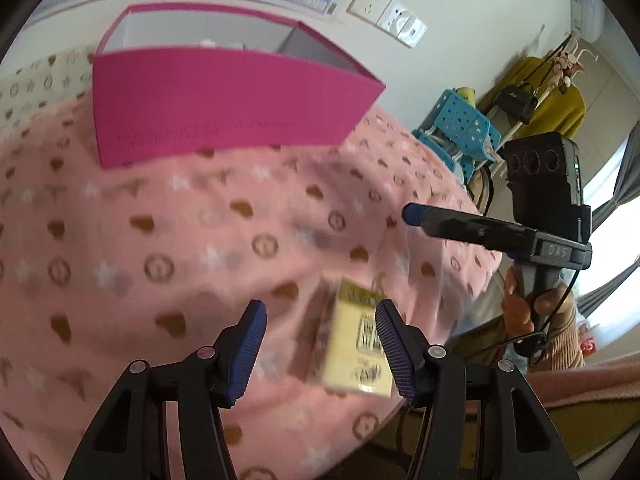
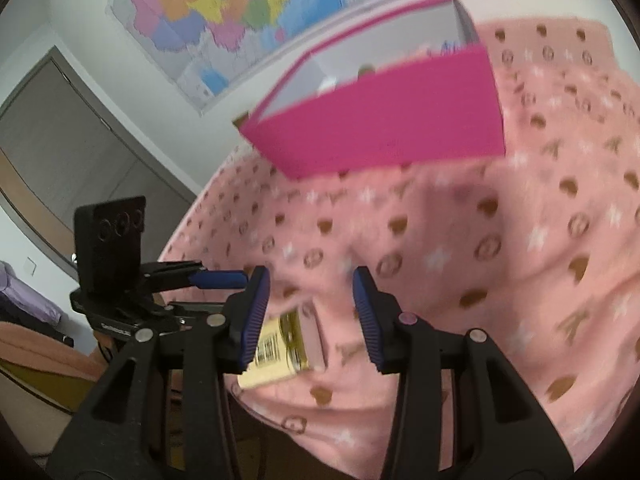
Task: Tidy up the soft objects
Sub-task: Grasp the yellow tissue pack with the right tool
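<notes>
A pink patterned blanket (image 1: 200, 240) covers the surface; it also fills the right wrist view (image 2: 500, 260). An open magenta box (image 1: 224, 108) stands on it at the back, also seen in the right wrist view (image 2: 384, 124), with small items barely visible inside. A pale yellow packet (image 1: 356, 348) lies on the blanket near its edge, just left of my left gripper's right fingertip. My left gripper (image 1: 320, 344) is open and empty above the blanket. My right gripper (image 2: 312, 316) is open and empty, with the yellow packet (image 2: 276, 356) below its left finger.
The blanket's edge drops off at the right in the left wrist view and at the lower left in the right wrist view. A blue perforated rack (image 1: 460, 128) and a coat stand (image 1: 536, 92) are beyond it. A map (image 2: 240, 8) hangs on the wall.
</notes>
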Action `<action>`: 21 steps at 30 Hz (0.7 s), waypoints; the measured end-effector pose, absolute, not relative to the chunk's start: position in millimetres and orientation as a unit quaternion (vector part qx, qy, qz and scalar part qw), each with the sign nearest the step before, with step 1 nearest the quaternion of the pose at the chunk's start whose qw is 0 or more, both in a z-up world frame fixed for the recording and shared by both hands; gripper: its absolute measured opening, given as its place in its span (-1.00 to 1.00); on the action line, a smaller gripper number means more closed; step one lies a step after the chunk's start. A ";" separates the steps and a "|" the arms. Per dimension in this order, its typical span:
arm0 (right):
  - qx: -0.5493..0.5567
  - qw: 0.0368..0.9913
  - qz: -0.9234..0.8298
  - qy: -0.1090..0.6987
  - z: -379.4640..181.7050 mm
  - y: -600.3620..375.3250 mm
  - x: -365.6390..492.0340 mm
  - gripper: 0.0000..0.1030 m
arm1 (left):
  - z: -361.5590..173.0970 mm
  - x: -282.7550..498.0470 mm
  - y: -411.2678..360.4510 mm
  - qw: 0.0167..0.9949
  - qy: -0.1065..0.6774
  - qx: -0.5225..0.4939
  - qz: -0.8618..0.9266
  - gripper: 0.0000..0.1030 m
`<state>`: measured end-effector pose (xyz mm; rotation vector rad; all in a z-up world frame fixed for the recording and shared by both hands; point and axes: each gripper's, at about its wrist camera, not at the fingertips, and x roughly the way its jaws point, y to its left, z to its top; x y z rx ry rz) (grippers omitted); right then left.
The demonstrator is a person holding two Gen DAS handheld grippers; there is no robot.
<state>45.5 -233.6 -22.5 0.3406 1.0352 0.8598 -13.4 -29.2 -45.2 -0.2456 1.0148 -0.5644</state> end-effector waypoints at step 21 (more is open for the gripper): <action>0.163 0.732 0.420 0.510 -56.8 -209.3 26.9 -0.15 | -69.3 -44.8 -40.3 0.781 0.526 -0.169 -0.290 -0.01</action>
